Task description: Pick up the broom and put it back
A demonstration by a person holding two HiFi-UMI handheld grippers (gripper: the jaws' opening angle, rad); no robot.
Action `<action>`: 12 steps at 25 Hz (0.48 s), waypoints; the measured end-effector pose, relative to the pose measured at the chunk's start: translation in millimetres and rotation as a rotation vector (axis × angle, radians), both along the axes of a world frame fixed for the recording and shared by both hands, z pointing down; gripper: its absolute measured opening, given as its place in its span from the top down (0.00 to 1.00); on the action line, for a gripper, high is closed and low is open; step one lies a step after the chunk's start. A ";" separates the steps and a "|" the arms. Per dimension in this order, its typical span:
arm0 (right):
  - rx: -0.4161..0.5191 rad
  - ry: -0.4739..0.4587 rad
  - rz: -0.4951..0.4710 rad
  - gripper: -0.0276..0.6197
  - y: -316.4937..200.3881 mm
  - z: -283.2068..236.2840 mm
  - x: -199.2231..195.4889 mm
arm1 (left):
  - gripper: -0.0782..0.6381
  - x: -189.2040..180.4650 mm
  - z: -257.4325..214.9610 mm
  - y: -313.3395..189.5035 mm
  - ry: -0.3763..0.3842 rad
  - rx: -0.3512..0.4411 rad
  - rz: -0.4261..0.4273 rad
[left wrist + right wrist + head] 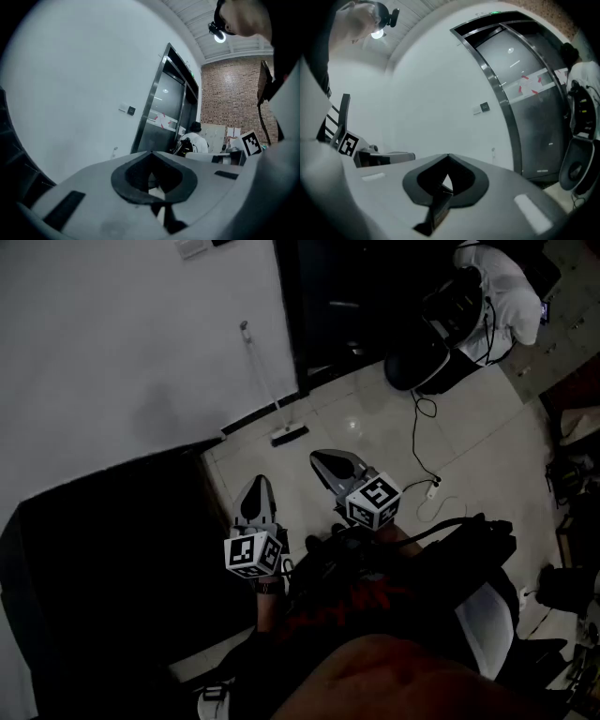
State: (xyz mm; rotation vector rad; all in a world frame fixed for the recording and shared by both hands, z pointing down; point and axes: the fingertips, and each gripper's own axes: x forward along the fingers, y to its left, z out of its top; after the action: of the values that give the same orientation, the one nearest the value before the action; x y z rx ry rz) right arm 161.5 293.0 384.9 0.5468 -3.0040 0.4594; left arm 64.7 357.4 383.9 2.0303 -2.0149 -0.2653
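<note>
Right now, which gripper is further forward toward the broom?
The right gripper: its tip reaches further across the floor toward the broom against the wall, while the left gripper sits further back.

White wall (112, 352); dark doorway (347, 306); cable (414, 442) on tile floor (356, 418).

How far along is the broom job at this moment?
Done: cannot tell. The broom leans upright against the white wall, which fits either not started or already returned. In hand: nothing. The left tongs and right tongs are both shut, empty and short of the broom. Left: if it is untouched, the whole pick-up and return.
</note>
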 end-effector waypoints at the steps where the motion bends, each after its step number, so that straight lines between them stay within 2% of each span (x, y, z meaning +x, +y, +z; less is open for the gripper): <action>1: 0.004 0.001 0.000 0.95 1.6 -0.2 -2.0 | 0.88 -2.9 1.0 1.0 -0.005 -0.004 -0.002; 9: 0.002 0.017 0.012 0.95 21.2 10.0 -9.1 | 0.88 -20.6 11.3 14.3 -0.002 -0.016 -0.011; 12: 0.030 0.047 0.023 0.95 20.8 12.6 -12.3 | 0.88 -27.9 10.1 16.5 -0.005 -0.011 -0.021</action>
State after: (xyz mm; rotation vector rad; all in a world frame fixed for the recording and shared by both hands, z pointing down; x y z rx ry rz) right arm 149.3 313.8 397.5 0.5864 -2.9669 0.3980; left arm 36.7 373.9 394.1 2.0059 -2.0367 -0.2531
